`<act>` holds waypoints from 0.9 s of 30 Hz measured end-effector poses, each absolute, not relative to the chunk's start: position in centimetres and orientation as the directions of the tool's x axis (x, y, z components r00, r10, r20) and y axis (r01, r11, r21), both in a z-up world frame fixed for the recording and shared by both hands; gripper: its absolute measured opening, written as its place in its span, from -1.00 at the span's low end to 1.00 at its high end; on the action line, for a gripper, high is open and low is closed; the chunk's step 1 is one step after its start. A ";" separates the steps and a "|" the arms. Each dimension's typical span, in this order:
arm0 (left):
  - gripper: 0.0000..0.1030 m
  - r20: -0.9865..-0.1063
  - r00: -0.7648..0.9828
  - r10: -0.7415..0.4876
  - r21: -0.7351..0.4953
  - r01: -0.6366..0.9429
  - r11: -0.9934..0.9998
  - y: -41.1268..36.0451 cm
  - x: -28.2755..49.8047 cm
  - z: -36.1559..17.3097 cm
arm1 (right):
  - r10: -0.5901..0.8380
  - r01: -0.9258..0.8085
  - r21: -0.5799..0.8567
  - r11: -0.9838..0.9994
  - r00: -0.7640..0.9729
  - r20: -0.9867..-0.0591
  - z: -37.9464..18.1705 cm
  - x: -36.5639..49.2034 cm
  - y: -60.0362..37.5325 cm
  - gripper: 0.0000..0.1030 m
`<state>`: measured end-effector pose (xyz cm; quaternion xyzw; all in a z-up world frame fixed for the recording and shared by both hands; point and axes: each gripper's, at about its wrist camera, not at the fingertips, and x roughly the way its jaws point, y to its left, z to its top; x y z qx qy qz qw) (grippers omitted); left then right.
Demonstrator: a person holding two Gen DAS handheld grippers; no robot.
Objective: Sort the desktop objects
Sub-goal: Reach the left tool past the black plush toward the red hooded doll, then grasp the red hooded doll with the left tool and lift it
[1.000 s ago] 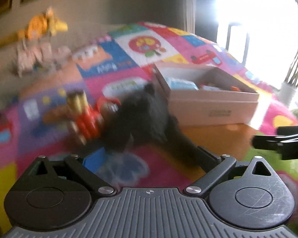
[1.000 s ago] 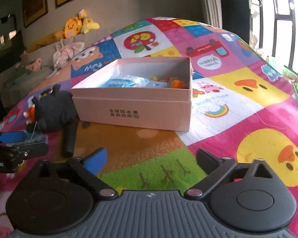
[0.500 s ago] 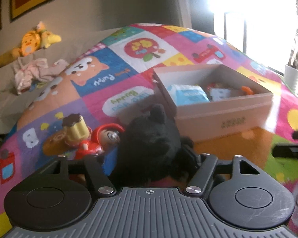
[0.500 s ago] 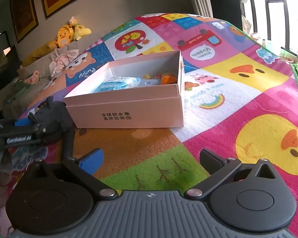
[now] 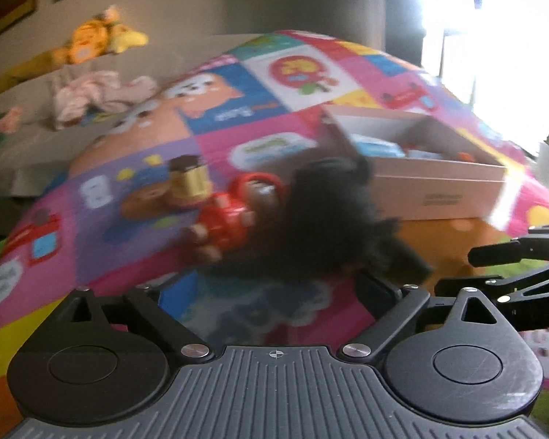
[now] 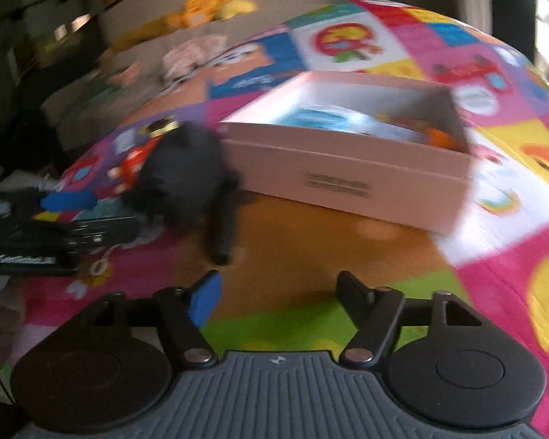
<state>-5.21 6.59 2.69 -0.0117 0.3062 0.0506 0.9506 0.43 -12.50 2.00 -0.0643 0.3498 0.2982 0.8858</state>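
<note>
Change: left tool [image 5: 271, 285] released black plush [image 5: 322, 226], jaws opening, nothing clamped.
Right tool [image 6: 278, 292]: closing, empty.
Plush: just ahead of left tool, touching pink box [image 5: 439, 190].

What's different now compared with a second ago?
Half a second ago the left gripper had closed around the black plush toy; now its jaws are opening and the toy lies on the mat, just ahead of them. The right gripper is closing on nothing. The pink box and red figure stayed put.

Left claw [image 5: 271, 289] opening, right claw [image 6: 278, 292] closing, both empty
</note>
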 end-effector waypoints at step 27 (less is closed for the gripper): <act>0.52 -0.553 0.814 0.178 0.128 -0.128 0.984 10.2 1.3 2.6 | 0.325 -0.353 0.082 0.932 0.714 -0.619 1.5 0.6 -18.6 0.61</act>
